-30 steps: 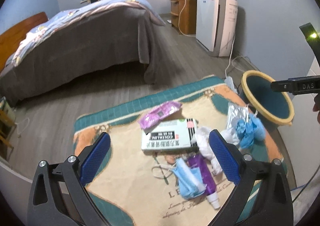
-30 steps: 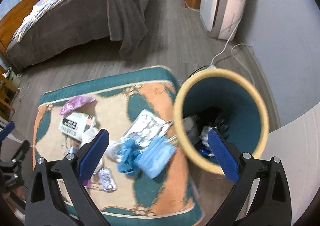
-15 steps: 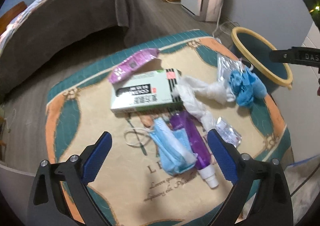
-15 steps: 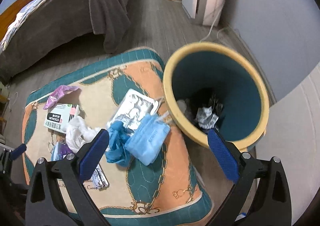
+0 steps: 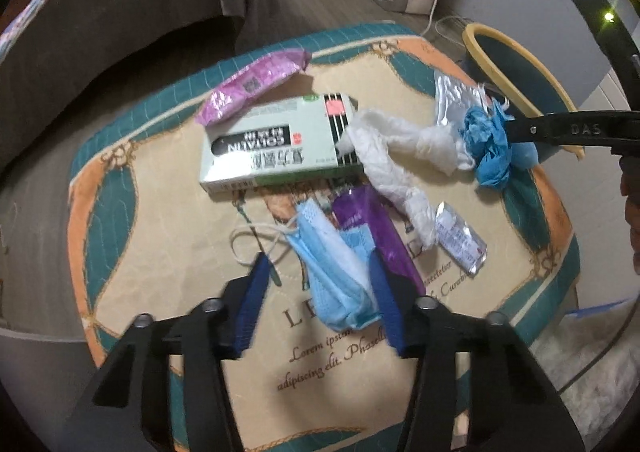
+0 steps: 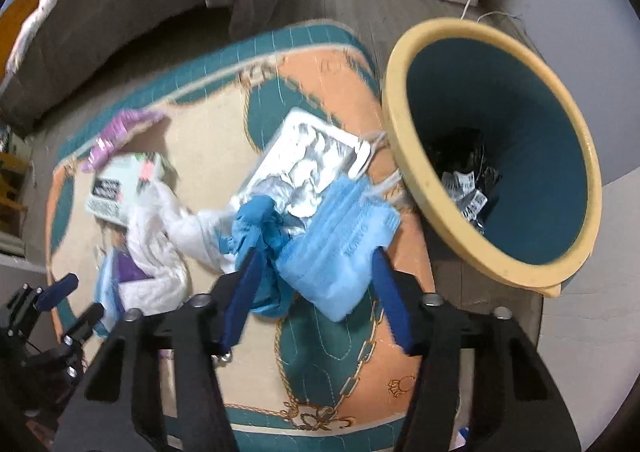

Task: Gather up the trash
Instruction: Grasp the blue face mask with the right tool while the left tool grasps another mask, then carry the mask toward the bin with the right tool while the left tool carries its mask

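Left hand-held gripper (image 5: 320, 284) lowered over the crumpled face mask (image 5: 332, 272) on the rug (image 5: 120, 187), jaws just narrowed around it, pads not clearly pressing yet. Right hand-held gripper (image 6: 316, 284) likewise closing around a second blue face mask (image 6: 340, 248) and a blue glove (image 6: 256, 228), grip unconfirmed. Teal bin (image 6: 404, 123) just beside the rug's right edge, probably kept near for short drops
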Tool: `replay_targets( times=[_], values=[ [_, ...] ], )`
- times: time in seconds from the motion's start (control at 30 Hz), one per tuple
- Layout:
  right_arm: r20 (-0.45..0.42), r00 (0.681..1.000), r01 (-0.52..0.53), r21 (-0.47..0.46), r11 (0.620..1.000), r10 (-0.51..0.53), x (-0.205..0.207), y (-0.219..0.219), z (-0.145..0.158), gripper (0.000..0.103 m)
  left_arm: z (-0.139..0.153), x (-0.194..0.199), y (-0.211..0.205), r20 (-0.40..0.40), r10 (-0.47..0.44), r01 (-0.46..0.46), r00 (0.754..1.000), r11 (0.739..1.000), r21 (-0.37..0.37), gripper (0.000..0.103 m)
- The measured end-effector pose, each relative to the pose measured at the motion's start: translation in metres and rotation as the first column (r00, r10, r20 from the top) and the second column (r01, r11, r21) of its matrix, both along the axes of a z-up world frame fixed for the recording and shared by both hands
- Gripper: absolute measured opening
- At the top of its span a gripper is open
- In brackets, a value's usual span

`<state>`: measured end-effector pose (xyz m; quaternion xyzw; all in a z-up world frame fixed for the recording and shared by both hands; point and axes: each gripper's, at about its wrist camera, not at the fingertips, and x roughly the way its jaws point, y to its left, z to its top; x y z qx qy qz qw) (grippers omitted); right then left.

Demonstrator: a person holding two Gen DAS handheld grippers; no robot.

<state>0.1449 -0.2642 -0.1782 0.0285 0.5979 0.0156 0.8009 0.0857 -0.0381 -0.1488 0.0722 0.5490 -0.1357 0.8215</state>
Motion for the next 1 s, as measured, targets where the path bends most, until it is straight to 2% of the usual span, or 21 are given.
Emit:
replay_targets(
  times=[0.03,0.1,0.27,0.53,0.63,0.73,0.83,0.93,1.0],
  values=[
    [-0.021,1.000,-0.001,0.002,1.000,0.001,0.000,0.000,-0.004,0.024,-0.002,0.000,0.000,-0.011,-0.007,0.007,1.000,1.000,0.003,0.035],
    [-0.040,0.999,0.003,0.017,1.000,-0.002,0.000,0.000,-0.006,0.020,-0.006,-0.002,-0.001,-0.027,-0.024,0.024,0.999,1.000,0.014,0.018],
    [-0.003,1.000,-0.013,0.011,1.000,0.013,-0.002,0.003,0.007,0.014,-0.002,-0.006,-0.005,-0.010,-0.048,0.049,0.999,0.998,0.038,0.006],
    [0.106,0.994,-0.038,0.022,0.999,0.036,-0.009,0.010,0.046,0.013,0.023,-0.011,0.000,0.072,-0.032,0.029,0.997,0.999,0.038,0.004],
    [0.157,0.987,-0.053,0.060,0.997,0.043,-0.011,0.015,0.067,0.013,0.044,-0.011,0.009,0.133,-0.002,0.002,0.991,1.000,-0.002,0.003],
    [0.207,0.977,-0.072,0.075,0.995,0.055,-0.016,0.022,0.086,0.013,0.071,-0.012,0.016,0.222,0.020,-0.013,0.975,0.999,-0.033,0.003],
    [0.251,0.965,-0.095,0.083,0.992,0.071,-0.018,0.029,0.103,0.013,0.090,-0.012,0.020,0.265,0.036,-0.018,0.964,0.998,-0.067,0.003],
    [0.274,0.958,-0.111,0.090,0.990,0.082,-0.020,0.034,0.113,0.013,0.089,-0.010,0.023,0.228,0.047,-0.023,0.973,0.994,-0.104,0.003],
    [0.278,0.956,-0.123,0.079,0.989,0.096,-0.021,0.037,0.114,0.013,0.076,-0.011,0.019,0.190,0.024,-0.009,0.982,0.997,-0.081,0.004]
  ],
)
